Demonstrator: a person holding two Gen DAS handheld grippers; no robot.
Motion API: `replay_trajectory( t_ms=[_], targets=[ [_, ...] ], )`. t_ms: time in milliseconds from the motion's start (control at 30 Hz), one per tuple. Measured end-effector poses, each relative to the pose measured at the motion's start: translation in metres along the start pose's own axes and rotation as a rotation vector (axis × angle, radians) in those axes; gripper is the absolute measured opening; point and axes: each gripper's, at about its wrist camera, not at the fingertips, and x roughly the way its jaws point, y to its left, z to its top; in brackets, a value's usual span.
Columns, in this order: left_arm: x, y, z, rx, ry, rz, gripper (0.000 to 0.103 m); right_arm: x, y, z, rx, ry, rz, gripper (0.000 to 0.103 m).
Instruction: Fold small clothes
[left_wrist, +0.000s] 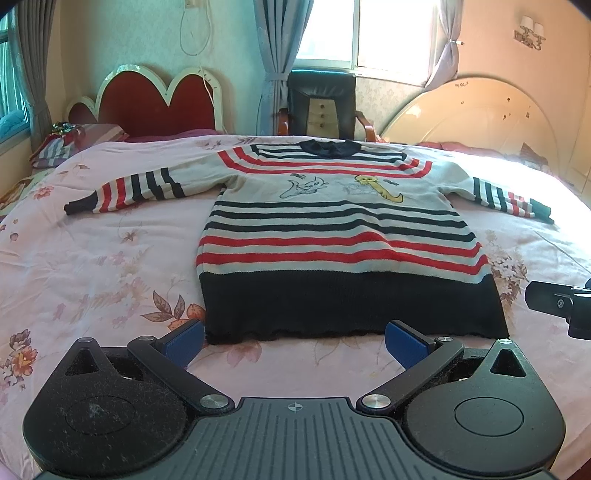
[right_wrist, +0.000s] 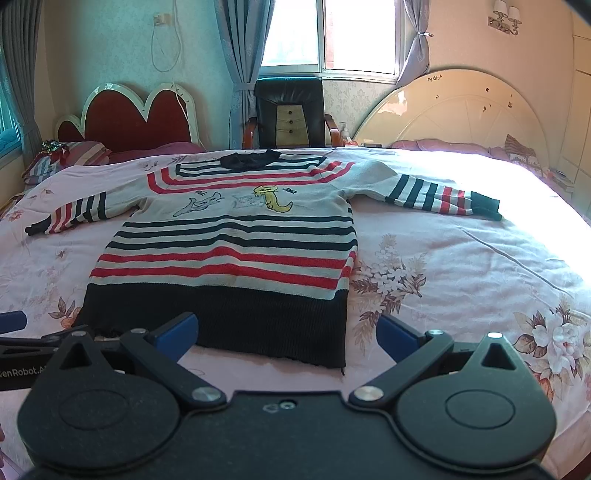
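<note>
Both the left tongs (left_wrist: 294, 341) and right tongs (right_wrist: 287, 332) gape empty just short of the sweater (left_wrist: 332, 236), spread flat on the bed (left_wrist: 92, 258) for folding.

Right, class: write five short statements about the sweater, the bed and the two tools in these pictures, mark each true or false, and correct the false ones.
1. The sweater lies spread flat on the bedspread with both sleeves stretched outward. True.
2. The left tool is clamped on the sweater's hem. False: its blue fingers are wide apart, near the dark hem, gripping nothing.
3. The right tool is open. True.
4. The sweater is plain white. False: it has red and dark stripes, a dark hem band and cartoon figures on the chest.
5. A black chair stands beyond the bed, by the window. True.
</note>
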Motion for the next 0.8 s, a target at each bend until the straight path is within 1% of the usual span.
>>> replay_trajectory(
  t_ms=[800],
  targets=[
    [0.0021,0.0021,-0.0014,-0.006,0.004,0.004,0.103,0.0016,0.0002,0.0003,0.0,0.002,0.001,0.102]
  ],
)
